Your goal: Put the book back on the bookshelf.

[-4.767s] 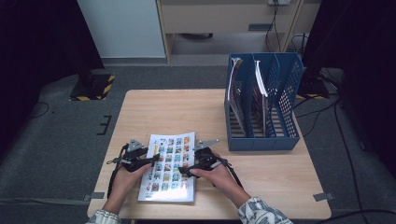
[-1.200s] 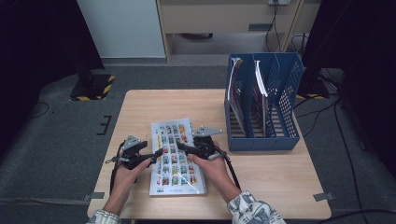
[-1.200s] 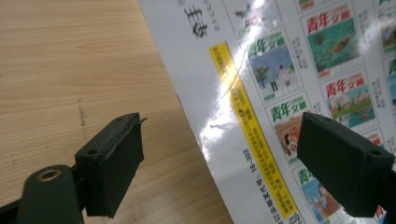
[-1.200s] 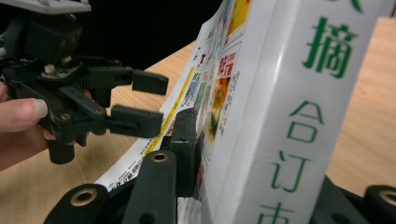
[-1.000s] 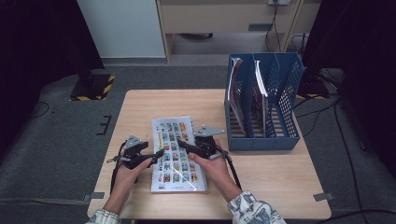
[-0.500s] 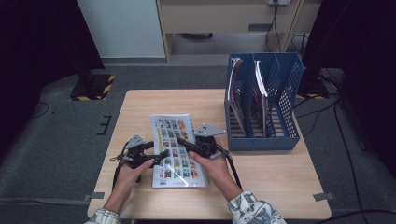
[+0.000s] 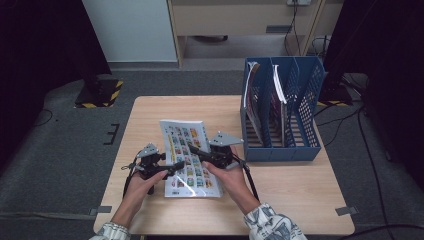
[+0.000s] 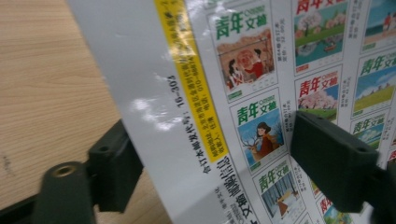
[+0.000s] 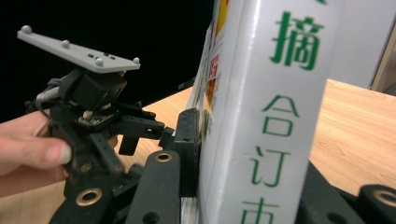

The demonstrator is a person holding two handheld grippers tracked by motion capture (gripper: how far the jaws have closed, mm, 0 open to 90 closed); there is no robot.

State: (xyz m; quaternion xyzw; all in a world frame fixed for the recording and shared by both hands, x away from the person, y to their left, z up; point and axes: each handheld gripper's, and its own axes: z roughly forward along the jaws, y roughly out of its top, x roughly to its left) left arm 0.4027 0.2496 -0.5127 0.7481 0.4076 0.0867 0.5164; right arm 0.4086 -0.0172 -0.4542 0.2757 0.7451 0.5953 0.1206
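The right gripper pinched the thick book by its spine, its pads tight on both sides. The left gripper had just been closing, with the book's left edge between its jaws. I could not tell if those pads touched it yet. The book was glossy, white, with many small colour pictures, and sat low over the near middle of the pale wooden table. On the right stood a blue plastic rack with holes, holding thin magazines upright.

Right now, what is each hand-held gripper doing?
Left hand-held gripper: jaws just closing around the magazine edge, not yet pressing.
Right hand-held gripper: shut on the magazine.
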